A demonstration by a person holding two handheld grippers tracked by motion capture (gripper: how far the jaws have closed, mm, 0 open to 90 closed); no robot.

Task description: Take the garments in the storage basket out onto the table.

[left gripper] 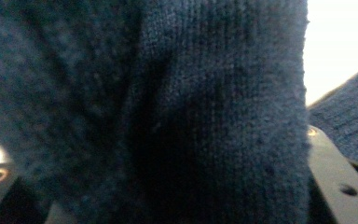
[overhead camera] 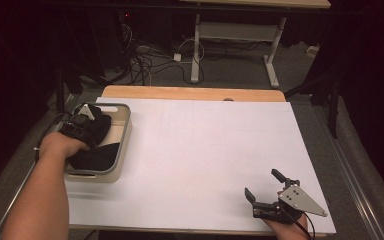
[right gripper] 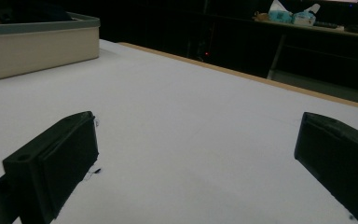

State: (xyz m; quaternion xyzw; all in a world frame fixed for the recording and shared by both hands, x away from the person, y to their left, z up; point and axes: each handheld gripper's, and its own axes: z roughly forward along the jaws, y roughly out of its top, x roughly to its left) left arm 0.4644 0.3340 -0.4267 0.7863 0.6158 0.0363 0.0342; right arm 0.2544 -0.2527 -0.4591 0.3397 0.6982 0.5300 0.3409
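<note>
A beige bin point(overhead camera: 125, 134) stands at the table's left edge with a dark blue knitted cloth point(overhead camera: 98, 155) in it. My left gripper point(overhead camera: 83, 122) is down inside the bin, with the cloth bunched around it. In the left gripper view the cloth point(left gripper: 168, 102) hangs right against the camera and hides the jaws, so their state is unclear. My right gripper point(overhead camera: 261, 182) rests near the table's front right corner, open, nothing between its fingers. In the right gripper view the right gripper point(right gripper: 198, 140) points across the bare white surface toward the bin point(right gripper: 37, 46).
The white table top point(overhead camera: 205, 150) has a wooden strip along its far edge. Beyond it stand another table's legs point(overhead camera: 196, 50) and tangled cables on the floor. A dark shelf with tissue packs point(right gripper: 291, 16) shows far off.
</note>
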